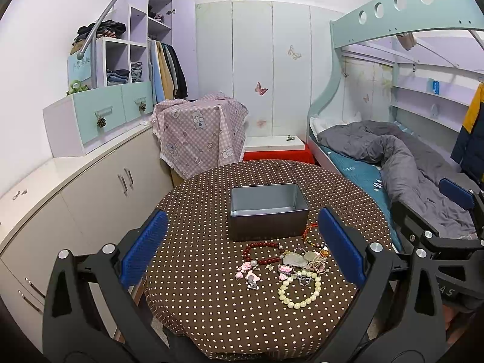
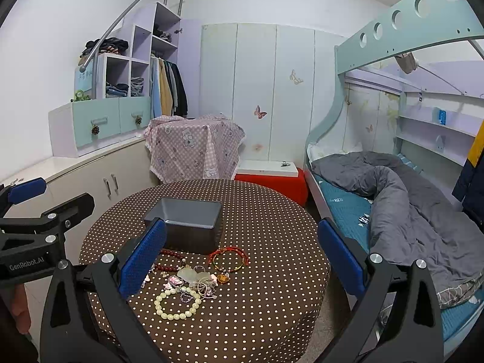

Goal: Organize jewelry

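An empty grey metal tin point(image 1: 267, 211) stands on a round table with a brown polka-dot cloth point(image 1: 211, 302). In front of it lies a pile of jewelry: a dark red bead bracelet point(image 1: 261, 252), a pale green bead bracelet point(image 1: 301, 292), pink charms point(image 1: 248, 272) and a red string bracelet point(image 1: 311, 236). My left gripper point(image 1: 242, 251) is open and empty, held above the pile. In the right wrist view the tin point(image 2: 189, 222), the pale bracelet point(image 2: 177, 304) and the red string bracelet point(image 2: 230, 260) show. My right gripper point(image 2: 239, 260) is open and empty, above the table.
A bed with a grey duvet point(image 1: 408, 163) stands right of the table. White cabinets point(image 1: 90, 187) run along the left. A cloth-covered box point(image 1: 199, 133) and a red stool point(image 2: 272, 181) stand behind the table. The other gripper shows at each view's edge point(image 2: 36, 233).
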A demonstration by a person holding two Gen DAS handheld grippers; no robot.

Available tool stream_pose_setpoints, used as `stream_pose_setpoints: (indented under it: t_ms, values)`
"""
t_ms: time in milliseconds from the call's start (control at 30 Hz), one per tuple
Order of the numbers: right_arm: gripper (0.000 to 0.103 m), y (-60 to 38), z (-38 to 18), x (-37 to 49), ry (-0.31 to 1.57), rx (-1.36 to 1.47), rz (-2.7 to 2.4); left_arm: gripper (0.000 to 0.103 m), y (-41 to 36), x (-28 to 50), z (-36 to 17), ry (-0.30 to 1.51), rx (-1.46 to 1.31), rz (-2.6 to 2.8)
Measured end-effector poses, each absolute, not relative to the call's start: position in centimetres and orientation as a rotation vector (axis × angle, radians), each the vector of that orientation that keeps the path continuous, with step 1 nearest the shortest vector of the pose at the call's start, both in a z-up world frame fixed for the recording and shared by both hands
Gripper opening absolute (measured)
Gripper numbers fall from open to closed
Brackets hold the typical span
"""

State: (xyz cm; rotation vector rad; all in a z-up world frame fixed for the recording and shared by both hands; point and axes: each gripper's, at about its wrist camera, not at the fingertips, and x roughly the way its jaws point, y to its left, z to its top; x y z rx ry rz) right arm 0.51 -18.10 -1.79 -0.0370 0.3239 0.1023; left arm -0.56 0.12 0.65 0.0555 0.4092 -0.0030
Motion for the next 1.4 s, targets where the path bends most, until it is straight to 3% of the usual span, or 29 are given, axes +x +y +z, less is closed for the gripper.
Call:
stream_pose_setpoints:
  t_ms: [1400]
  values:
    - [0.096, -16.8, -3.1, 1.0, 0.336, -0.035, 0.107, 0.097, 0.4, -0.1, 0.2, 0.415, 0.049, -0.002]
